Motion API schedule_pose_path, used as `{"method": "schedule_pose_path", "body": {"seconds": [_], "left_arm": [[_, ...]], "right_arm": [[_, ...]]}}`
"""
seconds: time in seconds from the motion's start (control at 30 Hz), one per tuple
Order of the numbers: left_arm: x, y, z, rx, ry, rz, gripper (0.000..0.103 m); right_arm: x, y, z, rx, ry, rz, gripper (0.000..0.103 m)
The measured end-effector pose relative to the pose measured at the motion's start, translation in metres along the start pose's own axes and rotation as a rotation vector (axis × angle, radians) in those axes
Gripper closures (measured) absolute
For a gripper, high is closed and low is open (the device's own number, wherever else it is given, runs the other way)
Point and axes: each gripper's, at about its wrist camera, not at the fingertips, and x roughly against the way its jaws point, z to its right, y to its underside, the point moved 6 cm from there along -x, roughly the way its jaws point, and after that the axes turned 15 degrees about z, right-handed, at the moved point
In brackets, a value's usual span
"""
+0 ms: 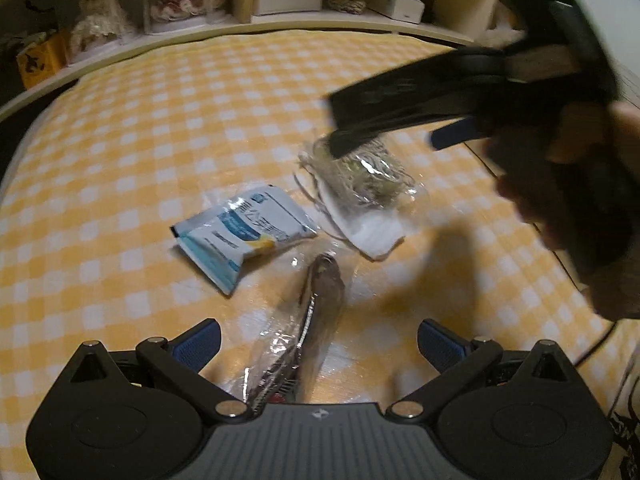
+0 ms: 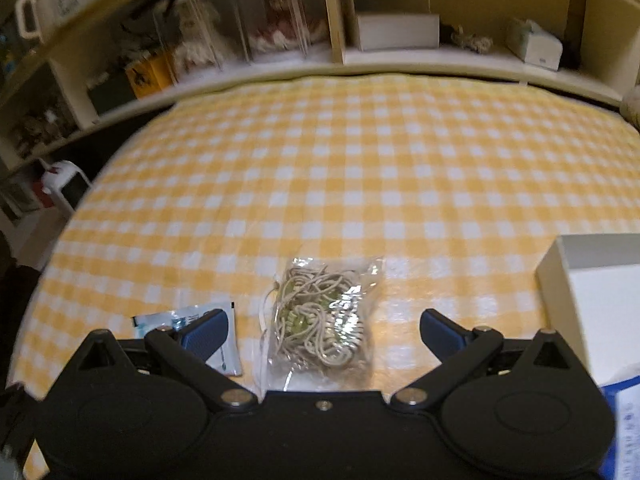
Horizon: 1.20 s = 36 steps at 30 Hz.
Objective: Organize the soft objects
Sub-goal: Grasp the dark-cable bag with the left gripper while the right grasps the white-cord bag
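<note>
1. Right gripper: jaws spread wide, nothing held, poised over the clear bag of cord, which lies flat between the fingers on the tabletop. The left wrist view shows this gripper from outside, blurred, with a hand behind it.
2. Left gripper: also wide open and empty, with a clear-wrapped dark item lying between its fingers.
3. White box: near the right edge of the right wrist view, close to the right gripper's outer finger. Judgement: a sideways sweep could knock against it.
4. Blue-and-white packet: just beside the dark item and near the cord bag; the right gripper's left finger hides part of it. Judgement: closing off-centre could catch this packet too.
5. White pad: tucked under the cord bag's near edge. Judgement: it may lift or drag along with the bag.
6. Risks, judged: the slick film could slip from the pads or pinch only a corner, and loose cord strands at the bag's side could snag. The two grippers work close together, so they might collide.
7. Shelves with dolls behind: well apart, no obstruction.
</note>
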Motion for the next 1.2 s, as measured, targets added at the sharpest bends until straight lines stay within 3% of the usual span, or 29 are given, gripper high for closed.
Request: {"method": "schedule_pose_path", "body": {"seconds": [0.13, 0.3, 0.37, 0.43, 0.53, 0.7, 0.8, 1.03, 1.1, 1.2], "left_arm": [[-0.006, 0.005, 0.001, 0.0, 0.045, -0.023, 0.002], [-0.015, 0.01, 0.0, 0.031, 0.085, -0.065, 0.017], [-0.017, 0.013, 0.003, 0.033, 0.112, -0.086, 0.019], [-0.017, 0.014, 0.009, 0.022, 0.142, -0.1, 0.019], [-0.017, 0.015, 0.015, 0.025, 0.176, -0.107, 0.02], [-0.02, 0.014, 0.015, 0.029, 0.12, -0.098, 0.021], [-0.023, 0.012, 0.01, 0.019, 0.053, -0.09, 0.033], [-0.023, 0.013, 0.009, 0.0, 0.046, -0.111, 0.051], [-0.025, 0.013, 0.012, -0.019, 0.041, -0.112, 0.061], [-0.024, 0.016, 0.011, -0.022, 0.039, -0.123, 0.064]], "right_arm": [[-0.023, 0.009, -0.011, -0.023, 0.001, -0.061, 0.001], [-0.043, 0.02, -0.017, 0.014, 0.047, -0.077, 0.006], [-0.046, 0.023, -0.018, 0.037, 0.066, -0.067, 0.013], [-0.049, 0.025, -0.017, 0.06, 0.075, -0.076, 0.027], [-0.049, 0.027, -0.011, 0.073, 0.064, -0.074, 0.034], [-0.038, 0.028, 0.005, 0.037, 0.029, -0.068, 0.042], [-0.028, 0.028, 0.012, 0.03, 0.003, -0.061, 0.043], [0.002, 0.031, 0.027, 0.038, -0.034, -0.04, 0.045], [0.011, 0.034, 0.031, 0.035, -0.047, -0.037, 0.045], [0.021, 0.04, 0.033, 0.04, -0.07, -0.039, 0.046]]}}
